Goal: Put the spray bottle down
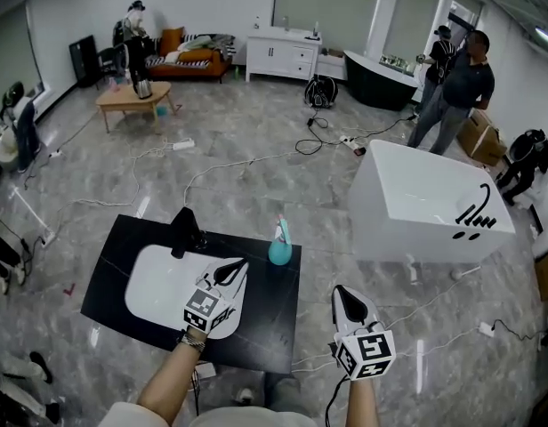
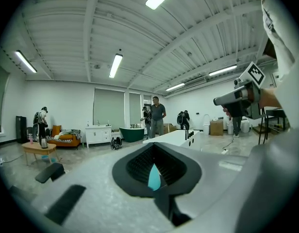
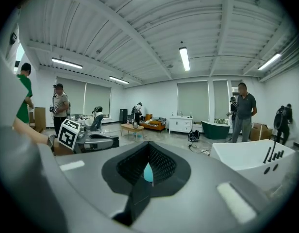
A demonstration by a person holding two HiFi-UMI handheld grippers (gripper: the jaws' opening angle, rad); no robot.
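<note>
The teal spray bottle (image 1: 280, 245) stands upright on the black worktop (image 1: 276, 320), to the right of the white basin (image 1: 154, 285) and just off its far right corner, with nothing touching it. The left gripper (image 1: 242, 263) hangs over the basin's right rim, nearer the person than the bottle and apart from it. Its fingers (image 2: 135, 167) are pressed together at the tips and hold nothing. In the left gripper view a narrow teal sliver shows through the small slot between them. This is probably the bottle standing further off rather than anything caught in the grip, since the head view shows open worktop between gripper and bottle. The right gripper (image 1: 339, 291) is further right of the basin. In the head view it shows beyond the worktop's right edge, also nearer the person than the bottle and well apart from it. Its fingers (image 3: 162, 166) are likewise closed on each other and empty, with the same teal sliver seen through their slot. Both grippers point away from the person, roughly level. A black faucet (image 1: 186, 231) rises at the basin's far edge, on the side away from the bottle.
</note>
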